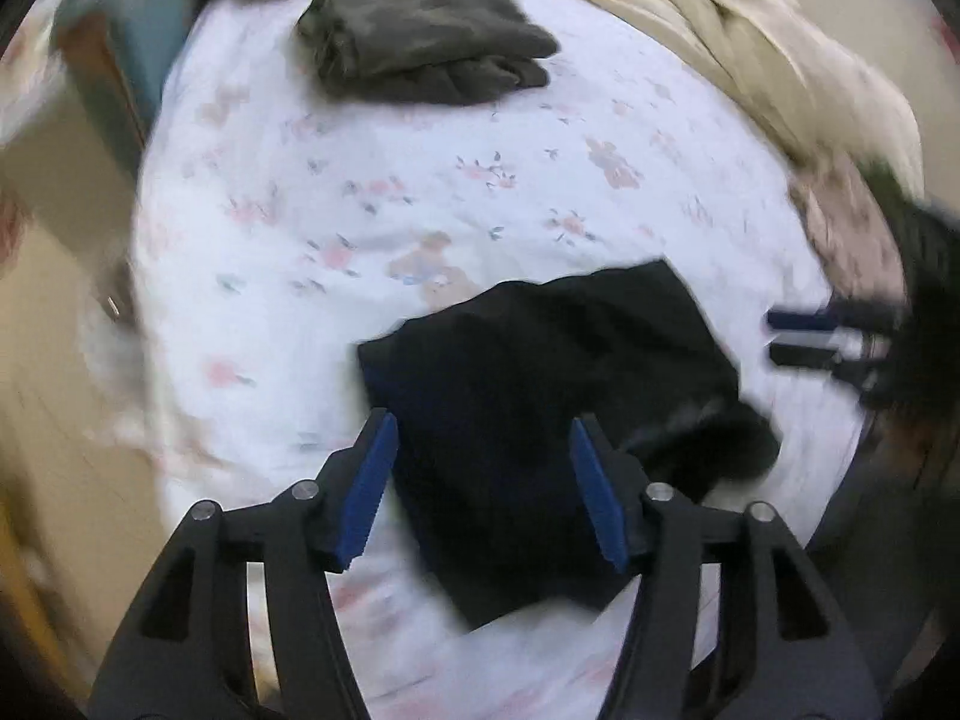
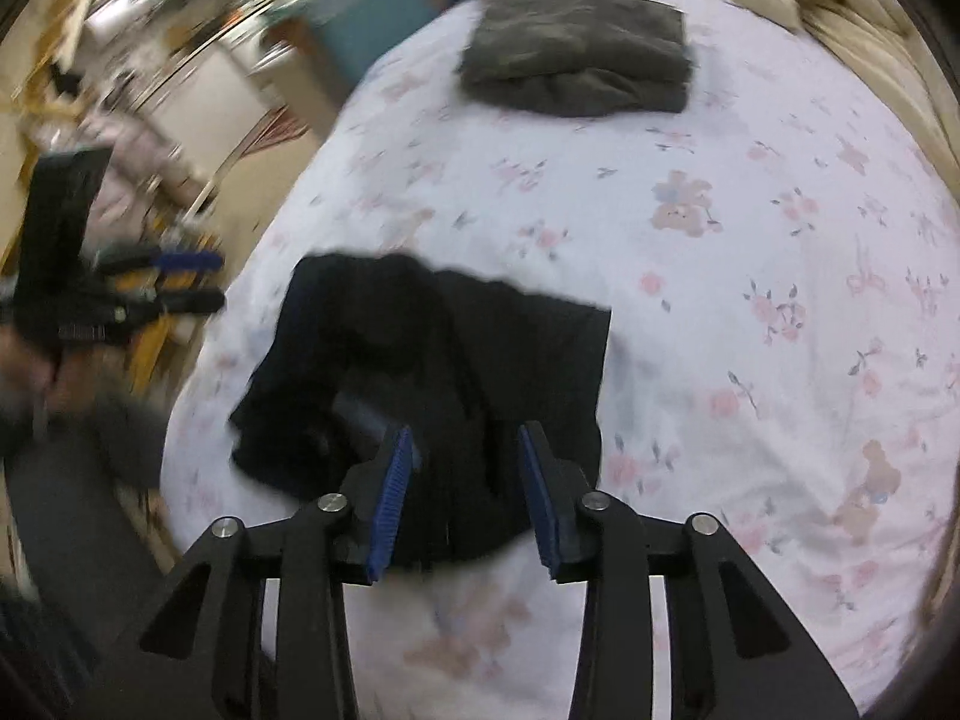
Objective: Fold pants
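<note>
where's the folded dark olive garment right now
The folded dark olive garment lies at the far end of the floral bedsheet, beyond the black pants, left of the rumpled beige blanket.

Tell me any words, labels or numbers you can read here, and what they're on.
None can be read.
Black pants: no tag or label shows.
Folded grey-green garment: no label shows.
Bedsheet: only a flower and bear print, no words.
Clutter beside the bed: too blurred to read anything.
Left gripper and right gripper: no markings visible.
</note>
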Available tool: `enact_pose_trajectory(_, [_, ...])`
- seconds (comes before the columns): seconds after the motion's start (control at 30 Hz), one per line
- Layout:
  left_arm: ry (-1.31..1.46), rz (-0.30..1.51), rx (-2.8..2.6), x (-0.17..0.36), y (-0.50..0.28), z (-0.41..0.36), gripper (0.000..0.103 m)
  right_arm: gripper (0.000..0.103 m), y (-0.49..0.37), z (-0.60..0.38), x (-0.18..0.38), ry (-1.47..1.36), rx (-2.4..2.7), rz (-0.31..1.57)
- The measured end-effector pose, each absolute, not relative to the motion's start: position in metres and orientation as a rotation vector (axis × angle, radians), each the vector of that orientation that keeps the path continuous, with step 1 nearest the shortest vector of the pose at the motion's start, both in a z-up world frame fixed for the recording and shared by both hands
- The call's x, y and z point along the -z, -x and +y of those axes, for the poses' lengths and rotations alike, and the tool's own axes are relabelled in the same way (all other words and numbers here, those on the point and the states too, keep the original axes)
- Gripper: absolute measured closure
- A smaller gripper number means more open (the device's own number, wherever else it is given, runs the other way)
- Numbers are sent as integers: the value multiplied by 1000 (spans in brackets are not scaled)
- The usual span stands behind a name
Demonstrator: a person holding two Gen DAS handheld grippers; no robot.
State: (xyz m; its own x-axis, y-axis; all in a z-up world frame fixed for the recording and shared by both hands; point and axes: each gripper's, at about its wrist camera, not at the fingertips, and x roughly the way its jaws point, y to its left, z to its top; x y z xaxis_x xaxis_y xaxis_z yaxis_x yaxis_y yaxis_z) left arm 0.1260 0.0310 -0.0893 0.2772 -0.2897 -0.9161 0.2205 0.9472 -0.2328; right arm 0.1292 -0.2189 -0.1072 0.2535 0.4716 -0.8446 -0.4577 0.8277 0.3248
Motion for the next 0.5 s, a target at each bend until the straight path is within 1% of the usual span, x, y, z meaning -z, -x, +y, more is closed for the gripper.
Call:
enact_pose_trajectory(0.1, [76, 1289, 297, 126, -121, 9, 49, 76, -142, -204, 129, -50, -615, 1165])
enact_pose_trajectory(0.2, [-29, 1419, 288, 157, -101, -12, 49, 77, -135, -188, 157, -46, -700, 1316])
enact_pose_trajectory(0.23, [-52, 1448, 287, 160, -93, -13, 49, 77, -128, -183, 163, -1, -724, 1360])
enact_pose_trajectory(0.27, [-78, 1475, 293, 161, -82, -12, 47, 77, -114, -178, 168, 72, -754, 1409])
enact_pose_trajectory(0.33, [-120, 1521, 321, 160, -65, -11, 45, 77, -91, -178, 172, 131, -802, 1470])
enact_pose_trajectory(0.43, [-131, 1540, 327, 151, -55, -3, 37, 76, -79, -193, 163, 93, -810, 1474])
enact_pose_trajectory(0.5, [-89, 1537, 304, 143, -59, 7, 37, 73, -83, -205, 152, 31, -791, 1457])
